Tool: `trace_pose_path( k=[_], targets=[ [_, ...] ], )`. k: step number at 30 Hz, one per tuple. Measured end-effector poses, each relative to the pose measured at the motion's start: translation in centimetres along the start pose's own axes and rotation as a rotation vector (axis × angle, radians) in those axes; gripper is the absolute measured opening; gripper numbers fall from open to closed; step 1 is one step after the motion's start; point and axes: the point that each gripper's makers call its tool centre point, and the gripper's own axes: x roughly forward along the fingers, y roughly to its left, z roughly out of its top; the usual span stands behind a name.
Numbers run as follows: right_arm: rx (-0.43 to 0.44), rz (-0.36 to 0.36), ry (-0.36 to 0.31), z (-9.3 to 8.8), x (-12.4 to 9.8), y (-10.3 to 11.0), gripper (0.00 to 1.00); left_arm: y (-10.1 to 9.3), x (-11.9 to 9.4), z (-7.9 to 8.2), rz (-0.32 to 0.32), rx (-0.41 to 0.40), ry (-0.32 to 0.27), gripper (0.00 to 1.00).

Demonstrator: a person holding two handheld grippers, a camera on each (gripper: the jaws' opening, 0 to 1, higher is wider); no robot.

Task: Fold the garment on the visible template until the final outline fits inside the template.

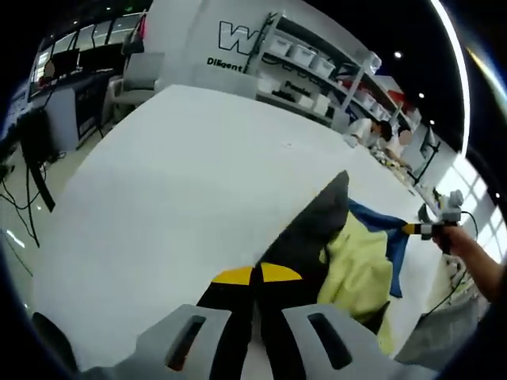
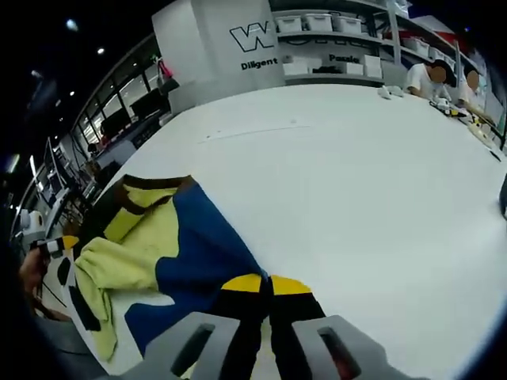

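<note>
Seemingly both the left gripper [image 1: 256,275] and right gripper [image 2: 265,283] pinch the garment [image 2: 190,253], its lower edges cut off

Hand-held gripper [image 2: 265,283] pinching garment [image 2: 186,253] on table [image 2: 356,182]

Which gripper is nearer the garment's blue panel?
Right. The right gripper is shut on the edge of the blue panel; the left gripper is shut on the black part, with the yellow part between.
</note>
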Motion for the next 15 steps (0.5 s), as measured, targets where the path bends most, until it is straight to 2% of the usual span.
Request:
trace_pose_path(
  k=[9,15],
  targets=[
    [-0.011,-0.009,0.007,0.5,0.1,-0.7,0.0,2.8,0.8,0.4,0.05,0.011,0.015,0.0],
    [-0.017,-0.021,0.0,1.6,-0.1,-1.7,0.0,4.5,1.3,1.2,0.067,0.012,0.023,0.0]
  ],
)
